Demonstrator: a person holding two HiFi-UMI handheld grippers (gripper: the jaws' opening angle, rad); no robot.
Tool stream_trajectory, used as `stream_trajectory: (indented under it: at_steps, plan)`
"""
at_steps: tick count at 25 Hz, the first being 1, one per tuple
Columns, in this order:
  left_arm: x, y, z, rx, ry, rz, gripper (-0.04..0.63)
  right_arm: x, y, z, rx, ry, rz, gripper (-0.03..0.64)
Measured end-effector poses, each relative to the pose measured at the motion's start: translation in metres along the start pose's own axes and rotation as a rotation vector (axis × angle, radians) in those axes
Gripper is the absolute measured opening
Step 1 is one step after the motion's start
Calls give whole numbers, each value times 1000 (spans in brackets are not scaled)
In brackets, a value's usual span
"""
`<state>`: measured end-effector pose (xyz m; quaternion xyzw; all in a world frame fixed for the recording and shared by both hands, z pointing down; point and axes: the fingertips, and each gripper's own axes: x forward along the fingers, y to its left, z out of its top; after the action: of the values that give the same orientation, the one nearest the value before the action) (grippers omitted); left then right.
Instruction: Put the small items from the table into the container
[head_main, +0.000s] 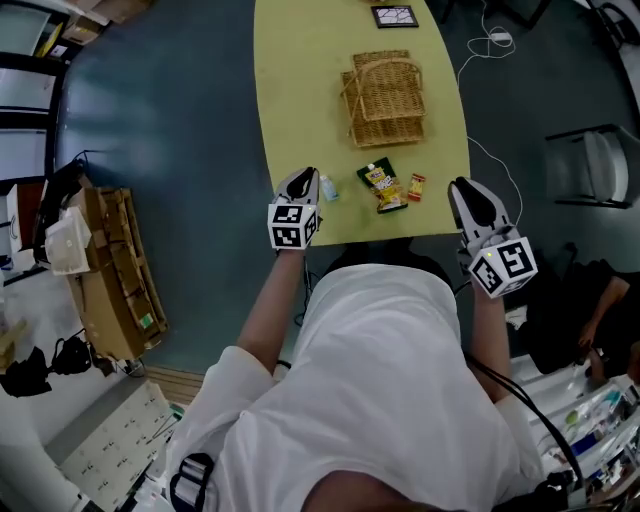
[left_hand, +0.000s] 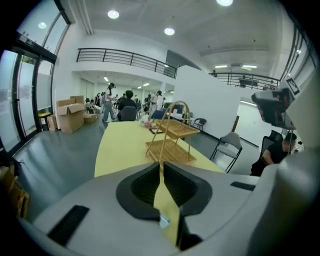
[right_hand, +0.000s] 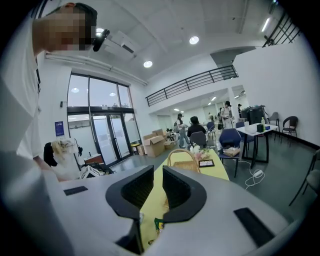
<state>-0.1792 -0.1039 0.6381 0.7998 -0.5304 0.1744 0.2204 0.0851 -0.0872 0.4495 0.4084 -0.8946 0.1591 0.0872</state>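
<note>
**Head view, looking steeply down.** The yellow tabletop fills the upper centre of the frame, with dark floor on both sides. The wicker container, a tiered tray under an arched handle, stands at upper centre.

The left tool sits at centre left over the tabletop's lower edge. Its jaws are closed together and hold nothing. The right tool sits at centre right, beside the lower right corner. Its jaws stand partly apart, with only bare tabletop between them.

The task's things lie in a row between the two tools, below the container and apart from it:
- a green-and-yellow snack packet at centre;
- a small red-and-yellow packet just to its right;
- a pale small item just beside the left tool, too small to identify.

**Handling (judged).**
- Both packets look light, soft and slick, so they are likely to crumple or slide under a pad.
- A pinch across a flat sealed edge should hold best.

**Clearance (judged).**
- All three things lie near the lower edge, so a push towards the person could tip them off.
- Bare tabletop lies open between the row and the container.
- The arched handle limits how the tools can come in from above.
</note>
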Motion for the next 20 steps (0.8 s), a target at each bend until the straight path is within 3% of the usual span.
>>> stream_trajectory:
  at_steps: [3, 8, 9, 14, 20]
  plan:
    - [25, -1, -38, -25, 99, 6, 71, 1, -7, -5, -8, 28, 19, 51]
    - [59, 5, -108, -23, 262, 44, 74, 0, -22, -22, 25, 69, 18, 51]
    - [65, 6, -122, -30, 298, 46, 103, 1, -24, -26, 30, 78, 19, 51]
    - [83, 8, -185, -111, 450, 84, 183, 2, -26, -46, 55, 125, 38, 51]
    - [99, 10, -217, -177, 524, 141, 207, 9, -29, -54, 55, 150, 50, 51]
